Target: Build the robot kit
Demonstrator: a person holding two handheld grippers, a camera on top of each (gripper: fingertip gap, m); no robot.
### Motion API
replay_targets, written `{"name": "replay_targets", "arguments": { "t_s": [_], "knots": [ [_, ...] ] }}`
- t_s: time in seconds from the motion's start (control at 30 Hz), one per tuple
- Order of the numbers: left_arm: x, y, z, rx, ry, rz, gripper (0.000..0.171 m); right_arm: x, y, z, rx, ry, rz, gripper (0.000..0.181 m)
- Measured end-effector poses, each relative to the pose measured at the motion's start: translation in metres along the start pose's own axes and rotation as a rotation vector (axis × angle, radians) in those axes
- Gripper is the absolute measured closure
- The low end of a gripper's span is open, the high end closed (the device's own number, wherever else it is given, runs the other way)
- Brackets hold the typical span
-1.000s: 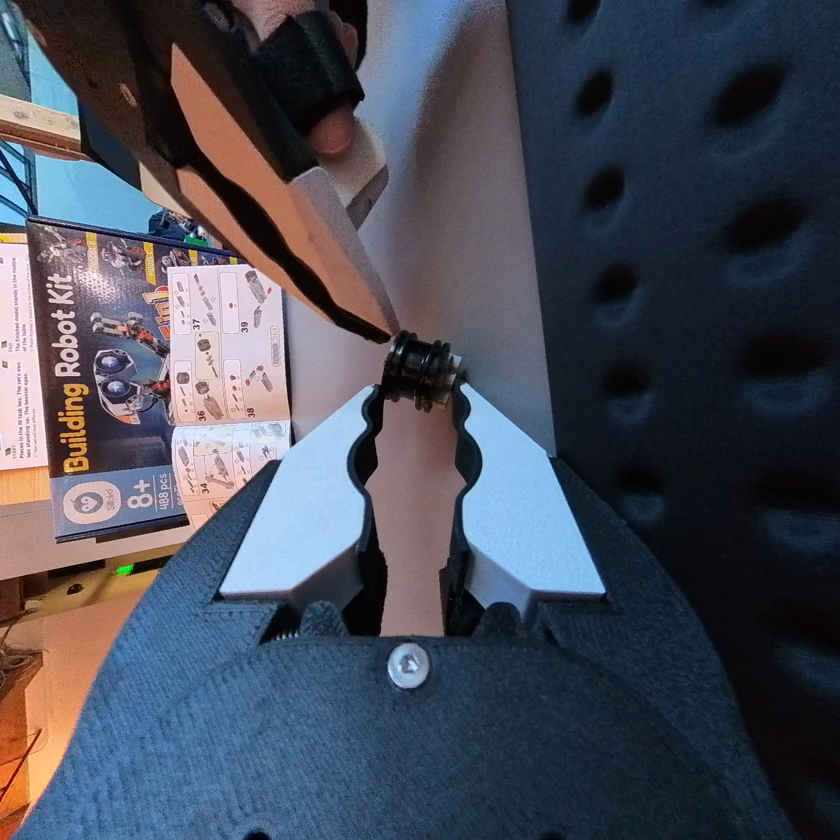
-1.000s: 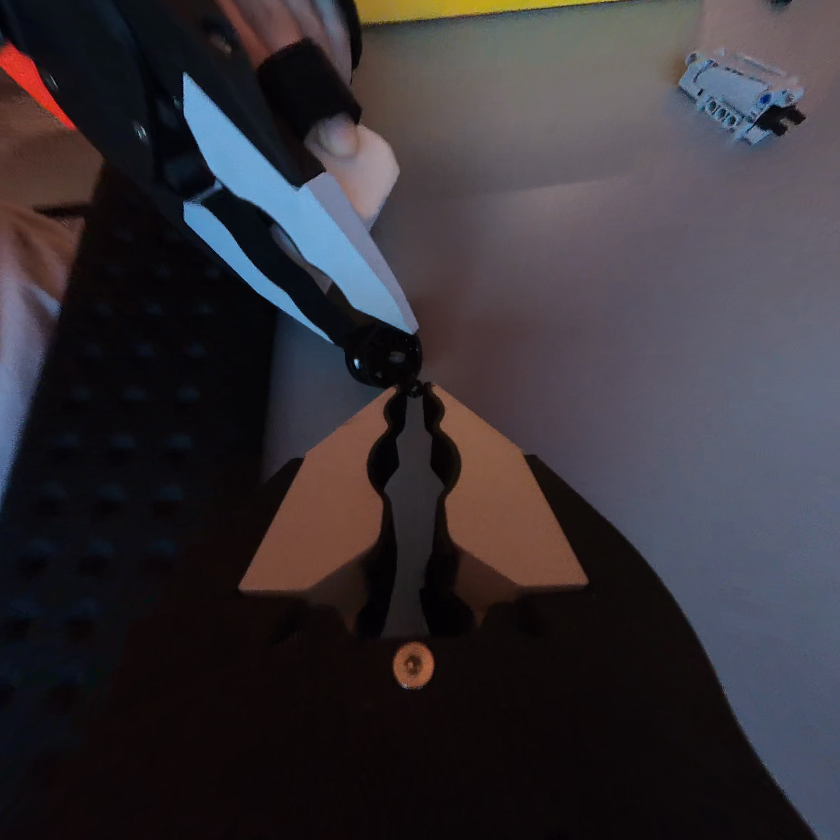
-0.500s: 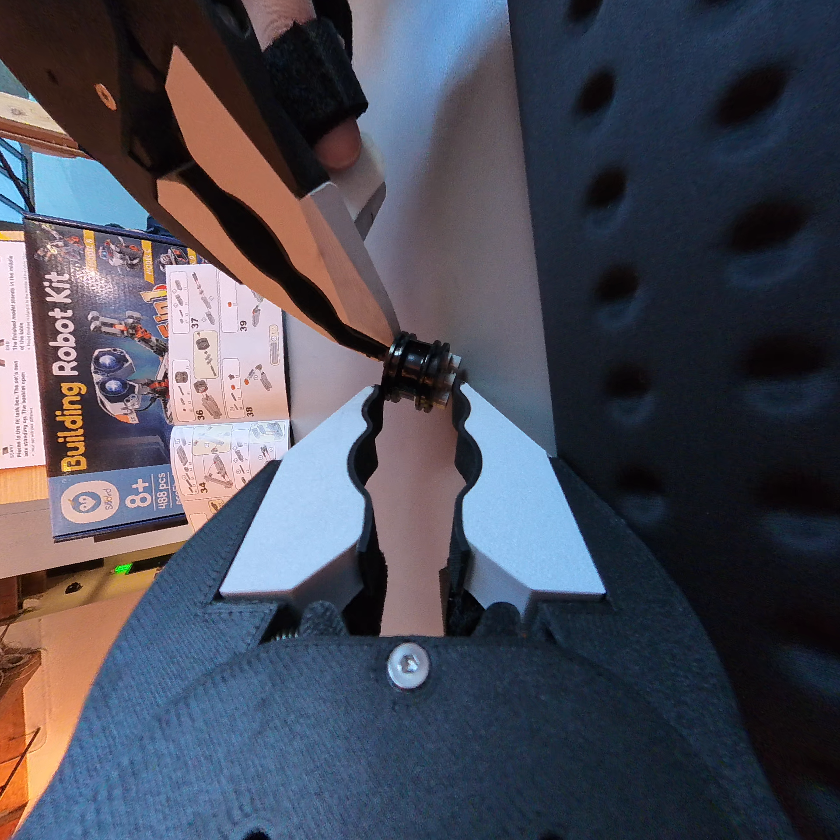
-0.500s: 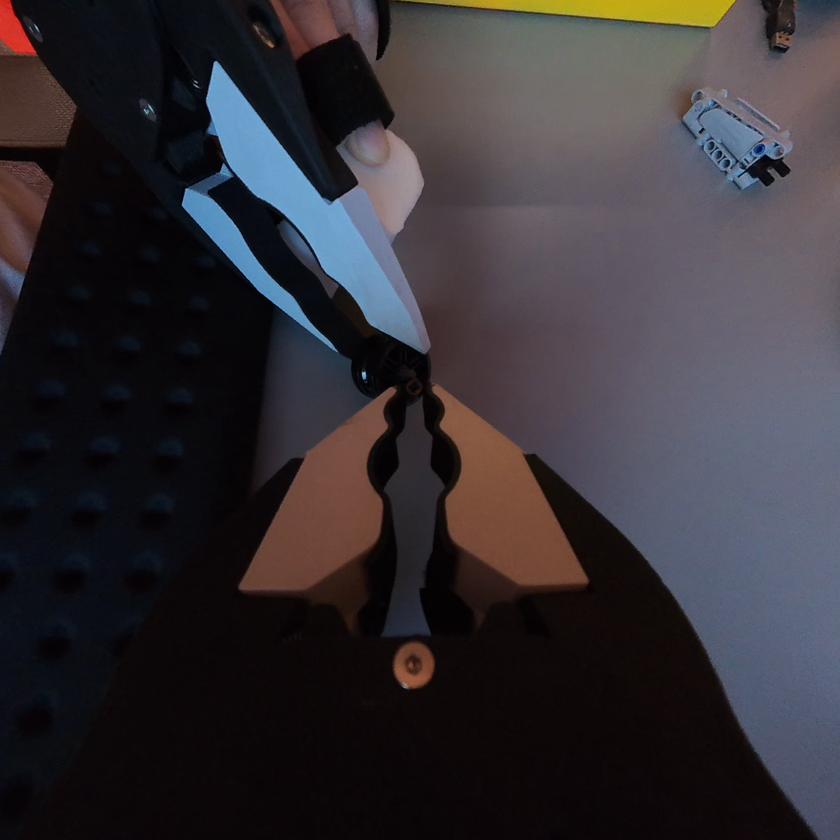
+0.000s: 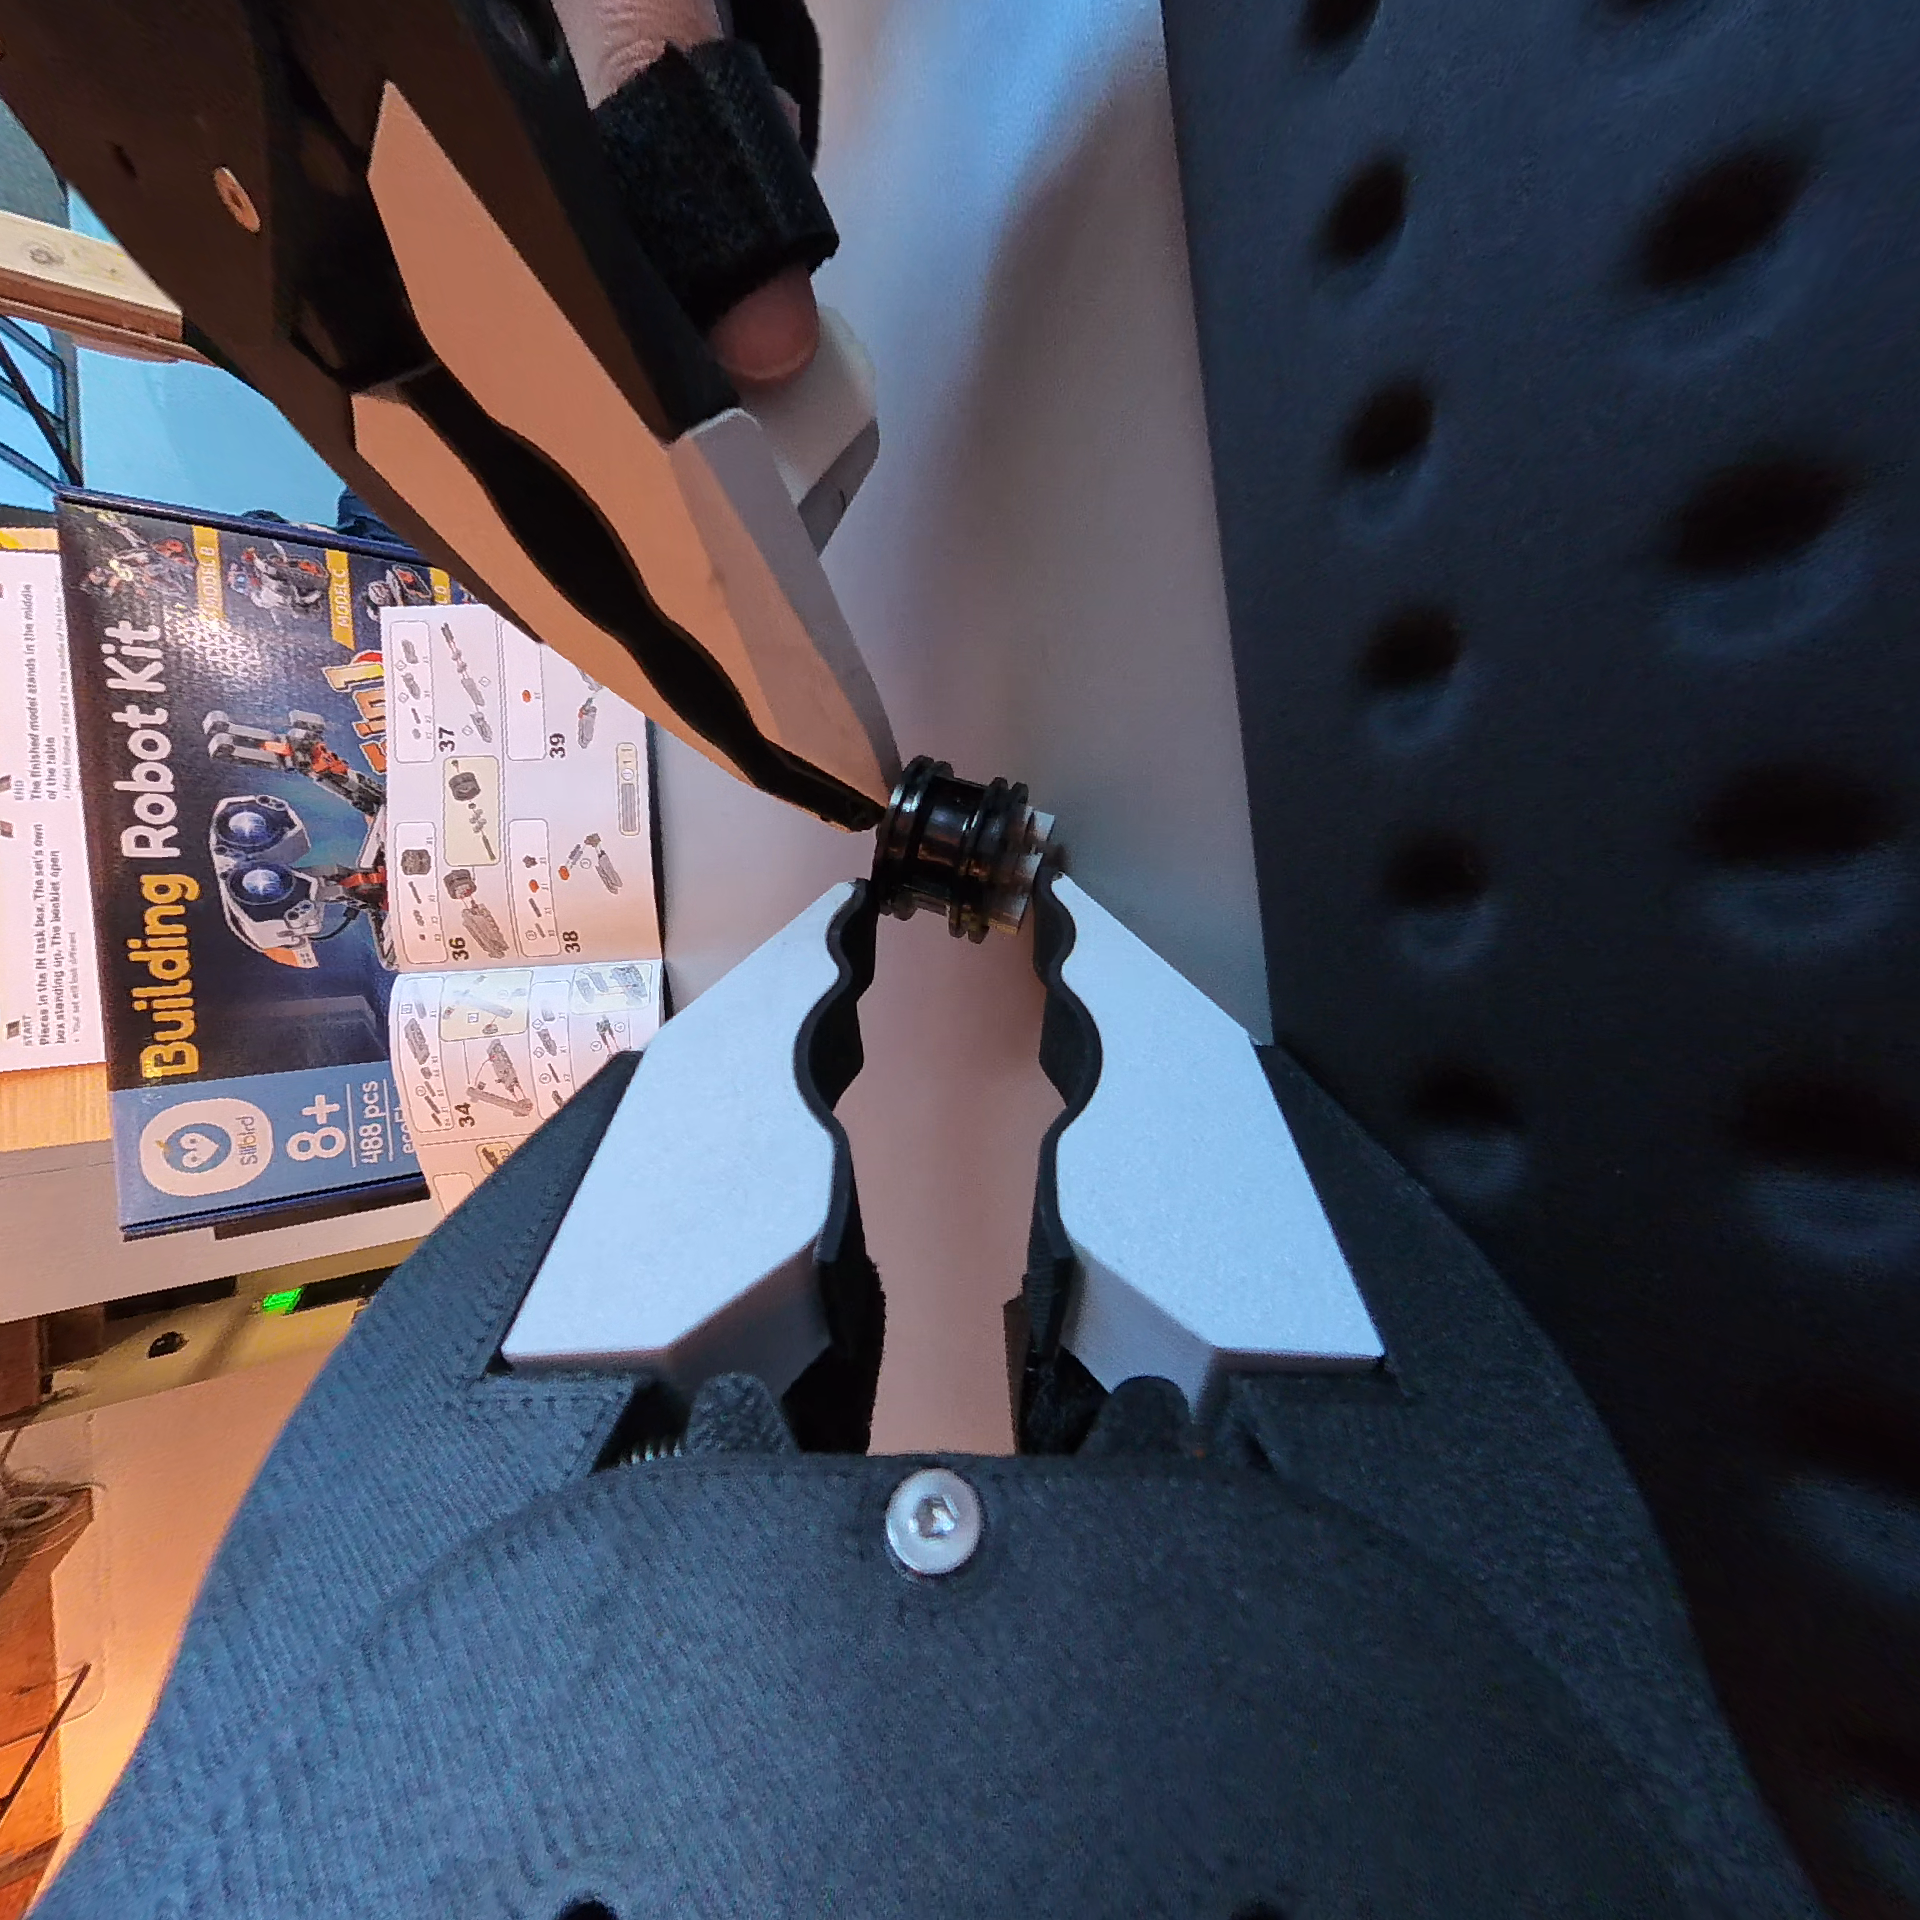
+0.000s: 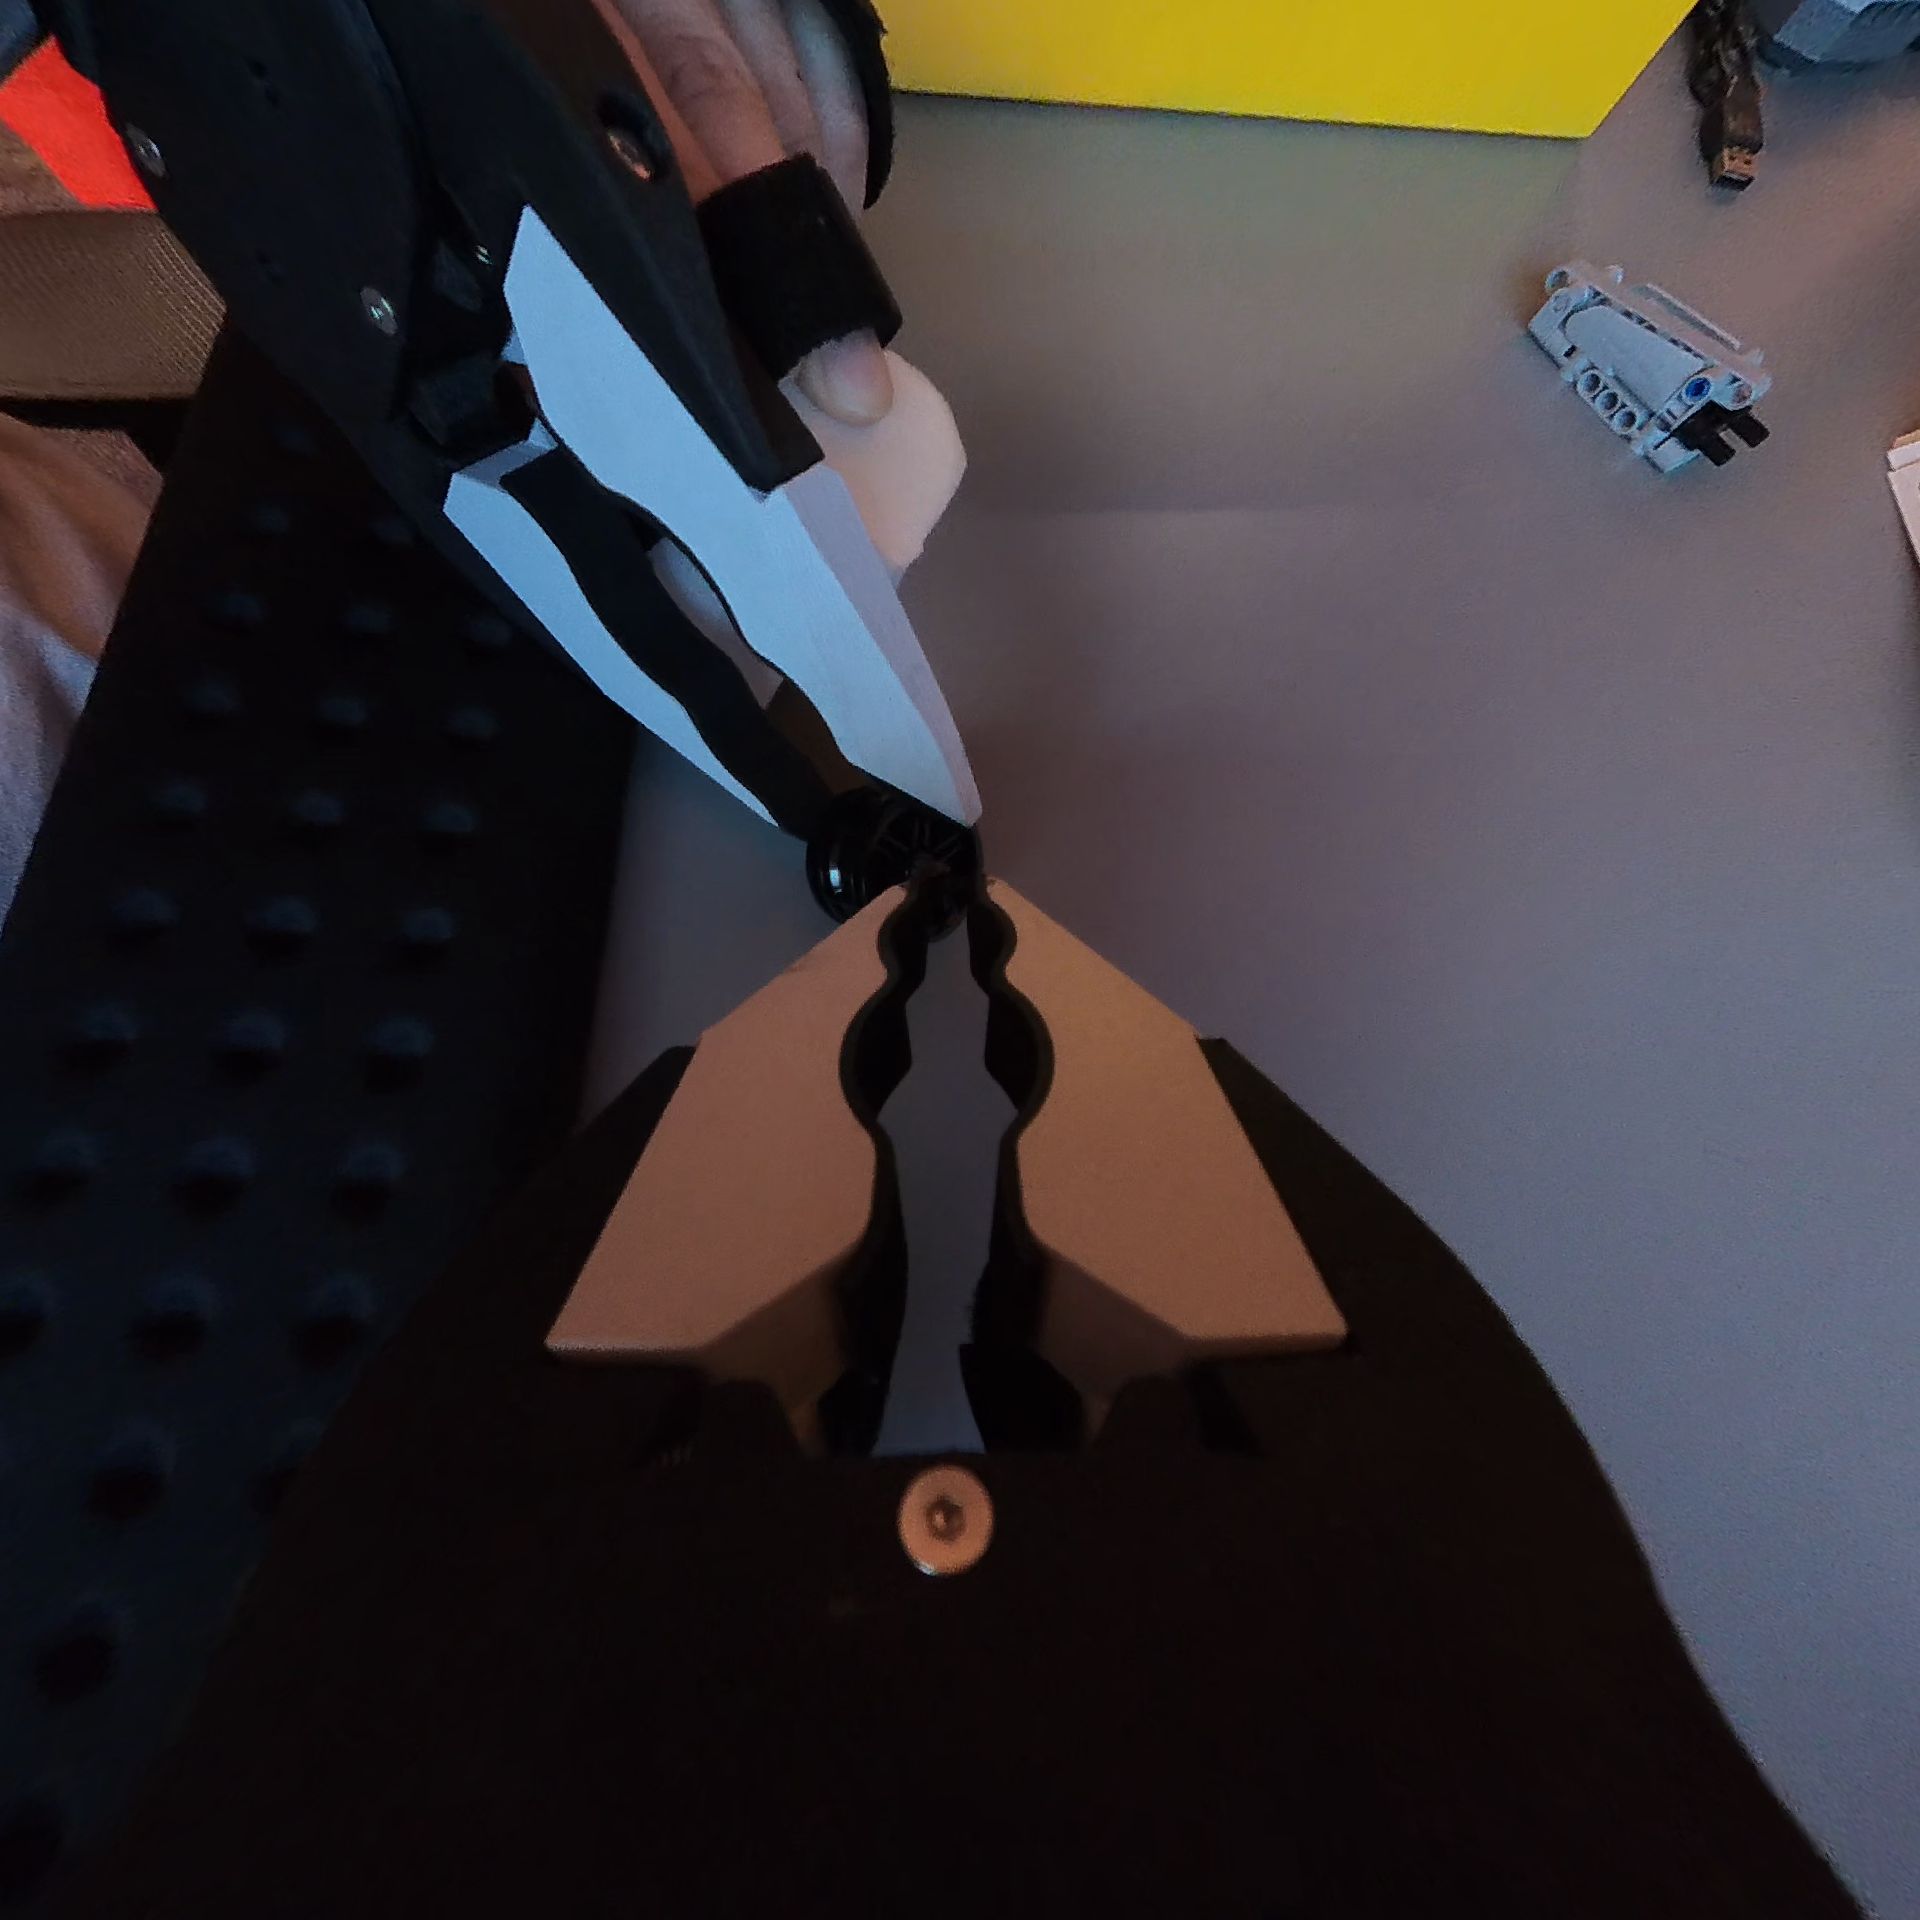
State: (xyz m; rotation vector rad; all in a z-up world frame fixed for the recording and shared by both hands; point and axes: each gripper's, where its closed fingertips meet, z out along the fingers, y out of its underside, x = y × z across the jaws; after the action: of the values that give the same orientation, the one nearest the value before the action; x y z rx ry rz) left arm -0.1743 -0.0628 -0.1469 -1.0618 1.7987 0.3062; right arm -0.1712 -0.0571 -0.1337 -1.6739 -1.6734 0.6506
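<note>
In the left wrist view my left gripper (image 5: 954, 883) is shut on a small black grooved wheel (image 5: 951, 836) and pinches it at the fingertips, with a light grey part on its right end. My right gripper (image 5: 868, 805) comes in from the upper left and its tip touches the wheel's left face. In the right wrist view my right gripper (image 6: 940, 904) is nearly closed on a thin black pin (image 6: 935, 883) at its tips, pressed against the wheel (image 6: 873, 868). The left gripper (image 6: 883, 821) holds that wheel from the upper left.
A blue robot kit box (image 5: 239, 852) and an open instruction booklet (image 5: 520, 831) stand at left. A black dimpled mat (image 5: 1558, 727) is close on the right. On the grey table (image 6: 1351, 831) lie a grey brick assembly (image 6: 1652, 374), a yellow box (image 6: 1247, 62) and a USB plug (image 6: 1730, 135). Both grippers' tips are close together, under 4 cm apart. Both grippers' tips are roughly 25 cm from the grey brick assembly (image 6: 1652, 374).
My right gripper has closed the small gap to the wheel; its tip now touches the wheel's face. The left gripper keeps its hold and has hardly moved.
</note>
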Motion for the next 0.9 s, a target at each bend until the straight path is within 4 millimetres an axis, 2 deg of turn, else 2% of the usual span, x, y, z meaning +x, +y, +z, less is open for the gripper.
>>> {"name": "replay_targets", "arguments": {
  "t_s": [0.1,0.33,0.4,0.9],
  "knots": [
    [0.000,0.000,0.000,-0.001,-0.001,-0.001,0.143,0.001,-0.002,0.000,0.039,-0.016,0.070,0.175],
    [-0.001,0.000,0.000,-0.002,-0.006,0.001,0.143,-0.004,-0.014,-0.001,0.194,-0.187,0.370,0.175],
    [0.000,0.000,0.000,-0.001,-0.005,0.000,0.143,-0.005,-0.008,0.002,0.167,-0.199,0.379,0.175],
    [0.001,0.000,0.000,0.000,0.006,-0.004,0.143,-0.004,-0.003,0.004,0.153,-0.199,0.389,0.173]
  ]
}}
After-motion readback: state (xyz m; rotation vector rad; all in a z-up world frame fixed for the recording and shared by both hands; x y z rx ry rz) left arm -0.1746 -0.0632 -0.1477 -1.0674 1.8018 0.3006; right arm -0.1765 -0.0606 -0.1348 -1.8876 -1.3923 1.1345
